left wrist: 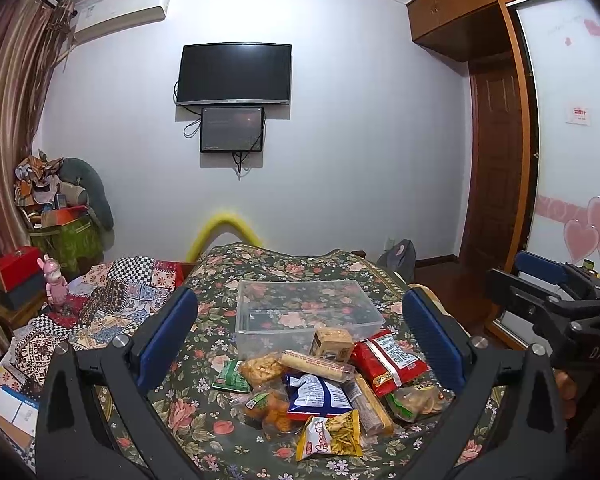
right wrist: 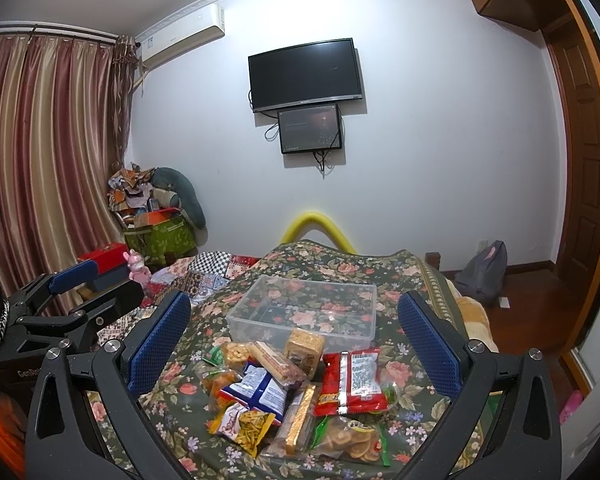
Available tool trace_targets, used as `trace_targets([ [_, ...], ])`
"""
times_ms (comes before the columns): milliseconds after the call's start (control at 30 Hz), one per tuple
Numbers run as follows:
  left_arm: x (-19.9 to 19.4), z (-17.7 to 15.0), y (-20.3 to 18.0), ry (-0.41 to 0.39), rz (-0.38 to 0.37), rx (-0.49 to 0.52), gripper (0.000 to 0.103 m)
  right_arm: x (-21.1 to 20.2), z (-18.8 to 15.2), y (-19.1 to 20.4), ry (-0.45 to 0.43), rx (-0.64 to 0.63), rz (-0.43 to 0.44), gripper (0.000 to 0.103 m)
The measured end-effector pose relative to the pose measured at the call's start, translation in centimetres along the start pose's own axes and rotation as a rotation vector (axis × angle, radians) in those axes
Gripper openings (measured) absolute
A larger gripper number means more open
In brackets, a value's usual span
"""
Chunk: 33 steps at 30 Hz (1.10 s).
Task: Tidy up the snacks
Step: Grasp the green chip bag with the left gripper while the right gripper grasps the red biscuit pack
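A pile of snack packets lies on a floral bedspread (left wrist: 228, 276), just in front of an empty clear plastic bin (left wrist: 306, 312) (right wrist: 306, 312). The pile holds a red packet (left wrist: 388, 360) (right wrist: 352, 380), a blue-and-white bag (left wrist: 318, 396) (right wrist: 258, 390), a yellow bag (left wrist: 330, 434) (right wrist: 244, 424), a tan cracker box (left wrist: 332, 344) (right wrist: 304, 348) and a long biscuit roll (left wrist: 316, 366). My left gripper (left wrist: 300, 344) hangs open above the pile, holding nothing. My right gripper (right wrist: 296, 344) is likewise open and empty over the pile. The left wrist view shows the right gripper (left wrist: 548, 280) at the right edge.
A patchwork quilt (left wrist: 112, 304) covers the bed's left side, with a pink figurine (left wrist: 56, 284) and red box (left wrist: 16, 268) beyond. A wardrobe (left wrist: 540, 160) and dark backpack (right wrist: 484, 272) stand right. A TV (left wrist: 236, 74) hangs on the far wall.
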<state>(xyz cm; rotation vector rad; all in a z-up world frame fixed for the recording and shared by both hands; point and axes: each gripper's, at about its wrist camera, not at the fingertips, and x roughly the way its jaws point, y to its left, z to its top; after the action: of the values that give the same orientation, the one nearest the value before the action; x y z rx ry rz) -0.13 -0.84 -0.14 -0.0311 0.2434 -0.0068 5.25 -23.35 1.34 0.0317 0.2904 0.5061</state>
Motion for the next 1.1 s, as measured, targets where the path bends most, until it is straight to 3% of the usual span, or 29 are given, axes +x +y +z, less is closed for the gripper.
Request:
trace_targets([
  [467,1.2,-0.3,0.5,0.028,-0.018,-0.014,0.103,1.0,-0.8,-0.6,0.022,-0.011,-0.001,0.103],
  [600,2.6,-1.0,0.9,0.067,-0.022,-0.005,0.096,2.2,-1.7,-1.2,0.070,-0.012,-0.006,0.096],
  [900,8.1,-4.7,3.5,0.266,-0.017,-0.005,0.070,6.6,-5.0,-4.3,0.247,0.006,-0.049,0.086],
  [1100,11.9,-7.6,5.5,0.380,0.008,-0.008,0.069,9.4,-6.9,-6.5,0.369,0.042,-0.071,0.078],
])
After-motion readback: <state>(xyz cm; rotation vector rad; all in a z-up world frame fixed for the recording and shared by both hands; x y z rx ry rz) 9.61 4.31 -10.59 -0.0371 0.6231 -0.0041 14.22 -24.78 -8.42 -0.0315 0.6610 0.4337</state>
